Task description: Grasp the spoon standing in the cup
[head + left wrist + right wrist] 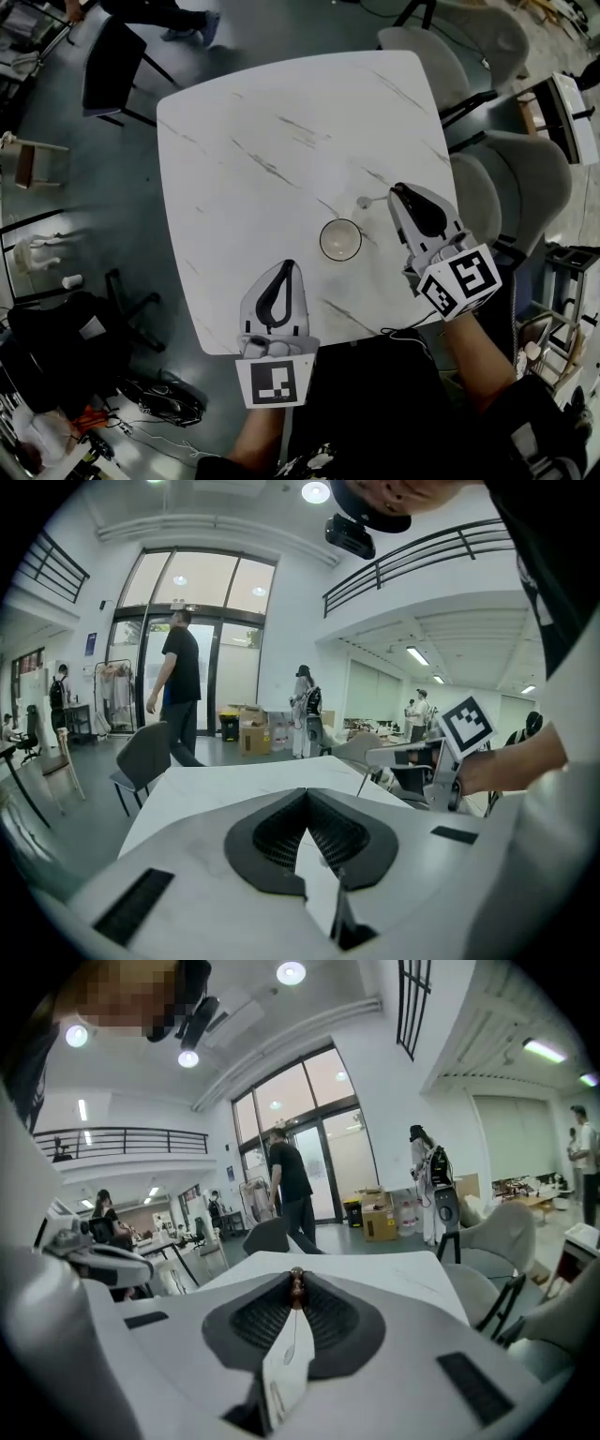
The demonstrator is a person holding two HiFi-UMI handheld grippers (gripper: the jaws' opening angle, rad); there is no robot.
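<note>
Left tongs (286, 267) sit nearest, low over the near edge of the white marble-pattern desk (281, 141). Their jaws are pressed together with nothing between them.

Right tongs (397, 191) are by the right edge, tips pointing toward the far edge. They're closed on the handle end of the thin metal spoon (372, 201), and a small dark bit shows pinched at the tips in the right gripper view.

The spoon isn't standing in the cup. Its long axis runs roughly parallel to the near edge, with the bowl end toward the desk middle. The left gripper view shows it as a thin slanted rod under the right tongs; can't tell if it touches the desk.

The round pale cup with a dark rim (323, 240) stands between the two tongs, toward the near-right corner, just beside the spoon's bowl end on its near side. It looks empty from above.

Judgement: the grasp looks made by the right tongs, so the left ones aren't needed. The cup rim is the only thing close enough to clip. Rest of the desk is bare.

Grey padded chairs (511, 164) line the right edge, and a black chair (112, 66) stands off the far-left corner. Both are well clear.
</note>
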